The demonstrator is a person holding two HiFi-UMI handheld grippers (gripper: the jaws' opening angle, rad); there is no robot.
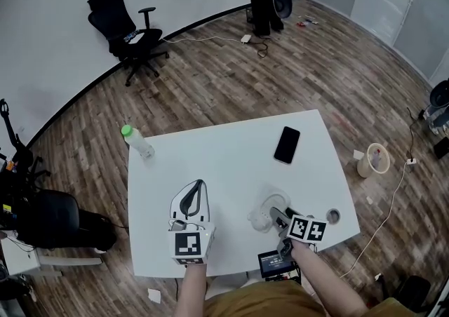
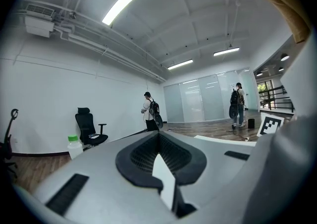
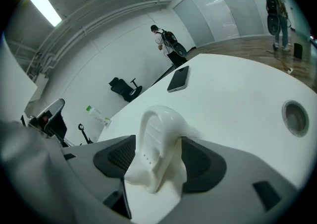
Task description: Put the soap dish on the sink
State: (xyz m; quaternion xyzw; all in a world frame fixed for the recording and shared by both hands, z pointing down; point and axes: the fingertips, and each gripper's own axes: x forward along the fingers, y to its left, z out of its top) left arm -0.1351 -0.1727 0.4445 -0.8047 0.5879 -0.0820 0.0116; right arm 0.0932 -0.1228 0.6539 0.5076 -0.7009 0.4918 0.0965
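— Hidden or hard to read, first of all?

— Underside of the soap dish (image 3: 154, 134) covered by the right gripper (image 3: 158, 154); impossible to tell whether touching the table (image 3: 237, 99) or raised a little above it. Small dark screen (image 1: 273, 263) at 6 o'clock, at the near table edge; print on it too small to read.

— And the state of each claw?

— Right gripper: both dark pads clamped on the white soap dish, one on each side; dish standing on its edge between them, ribs and small holes turned toward the camera. Left gripper (image 2: 158, 136): pads pressed together, nothing held; only a thin pale slit low between them.

— Place of the dish?

— At 5 o'clock from the table's middle in the head view, near the front edge; left gripper at 8 o'clock, well apart from it; round cable hole (image 1: 333, 216) at 4 o'clock, near the right gripper; dark phone (image 1: 286, 144) flat at 2 o'clock.

— Containers?

— Bottle (image 1: 138, 142) with green cap, upright at 10 o'clock near the table corner; content not clear. Pale tub (image 1: 372, 160) on the floor at 3 o'clock, past the table; something standing inside, too small to name.
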